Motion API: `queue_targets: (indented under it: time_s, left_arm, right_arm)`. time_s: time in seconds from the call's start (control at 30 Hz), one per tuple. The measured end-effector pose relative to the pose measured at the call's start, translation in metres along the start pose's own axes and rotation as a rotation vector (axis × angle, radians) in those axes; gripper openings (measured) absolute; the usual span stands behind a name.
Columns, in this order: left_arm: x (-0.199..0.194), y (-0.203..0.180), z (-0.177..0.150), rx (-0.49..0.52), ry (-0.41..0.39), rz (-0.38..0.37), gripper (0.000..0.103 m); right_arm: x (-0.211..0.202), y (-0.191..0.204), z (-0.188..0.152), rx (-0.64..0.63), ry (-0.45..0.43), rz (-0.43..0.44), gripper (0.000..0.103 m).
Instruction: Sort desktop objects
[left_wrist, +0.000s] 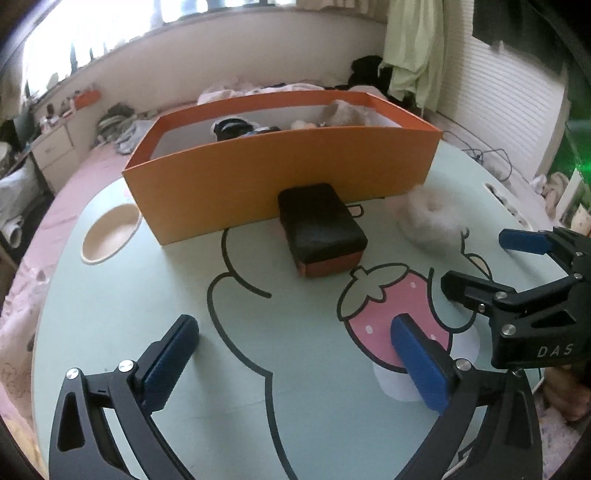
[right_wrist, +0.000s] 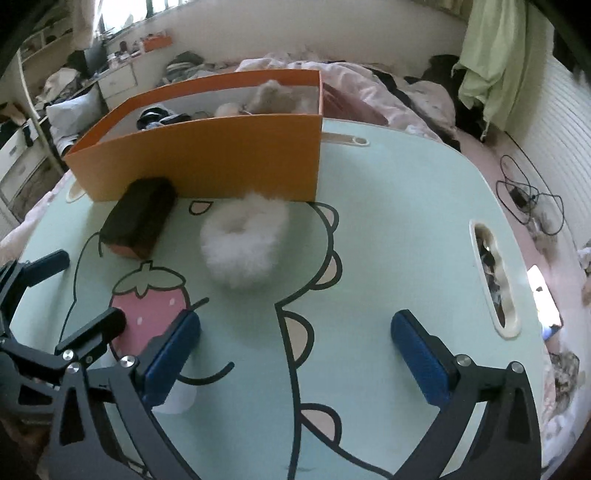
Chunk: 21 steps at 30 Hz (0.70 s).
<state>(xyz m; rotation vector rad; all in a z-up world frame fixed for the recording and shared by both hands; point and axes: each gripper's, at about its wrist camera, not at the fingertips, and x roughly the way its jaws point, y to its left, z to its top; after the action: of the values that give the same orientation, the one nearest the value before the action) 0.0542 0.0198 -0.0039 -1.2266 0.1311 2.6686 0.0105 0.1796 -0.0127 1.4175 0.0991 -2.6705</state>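
A black box (left_wrist: 322, 228) with a reddish-brown base lies on the pale green table (left_wrist: 147, 295), its far end touching the front wall of the orange box (left_wrist: 280, 173). It sits ahead of the left gripper (left_wrist: 295, 365), well beyond the blue pads, with bare tabletop between. Just to its right lies a white fluffy ring (right_wrist: 244, 242), ahead of the right gripper (right_wrist: 295, 354) and slightly left of its midline, near the orange box's front wall but clear of the fingers.

Both grippers stand spread wide, and nothing sits between either pair of pads.

Inside the orange box lie dark items and a pale fluffy thing, too hidden to name. A shallow round recess (left_wrist: 109, 234) is set in the table left of the orange box. A printed strawberry (left_wrist: 384, 314) and cartoon outlines cover the tabletop. In the left wrist view the right gripper reaches in from the right edge, over the strawberry's side; its body bears the letters "DAS". A bed with pink bedding (right_wrist: 369, 92) lies behind the table.
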Motion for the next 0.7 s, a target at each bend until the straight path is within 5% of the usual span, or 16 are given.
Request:
queue_targets:
  time_s: [0.7]
  left_arm:
    - [0.0017,0.0016,0.0025,0.003,-0.005,-0.008,0.103]
  right_arm:
    - [-0.0015,-0.0014,-0.0014,-0.033,-0.045,0.025,0.103]
